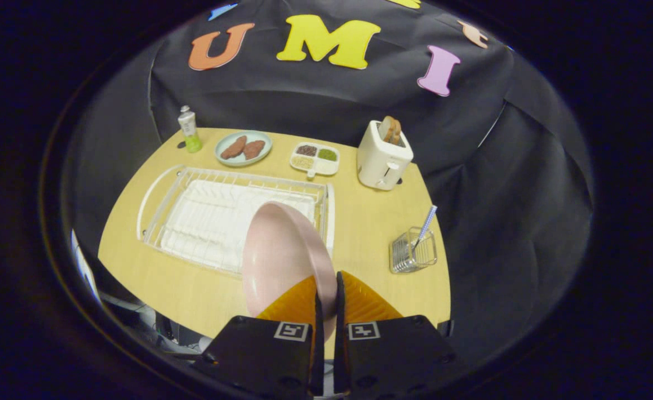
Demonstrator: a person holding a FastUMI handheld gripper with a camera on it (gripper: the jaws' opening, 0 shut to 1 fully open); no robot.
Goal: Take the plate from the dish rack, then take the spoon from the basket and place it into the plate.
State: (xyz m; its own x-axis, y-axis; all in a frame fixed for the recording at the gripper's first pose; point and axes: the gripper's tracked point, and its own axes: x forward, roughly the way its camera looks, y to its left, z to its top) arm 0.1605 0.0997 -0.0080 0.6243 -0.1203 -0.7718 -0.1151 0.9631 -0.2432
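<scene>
My fingers [326, 289] are clamped together on the near rim of the pink plate [282, 255], which I hold on edge and lifted above the near right corner of the white dish rack [193, 222], so it looks clear of the wires. I judge it must be laid flat on the wooden surface [370, 233] before anything can go into it. The spoon [426, 222] stands in the wire basket [412, 253] to the right, well apart, handle up for an easy pinch.
</scene>
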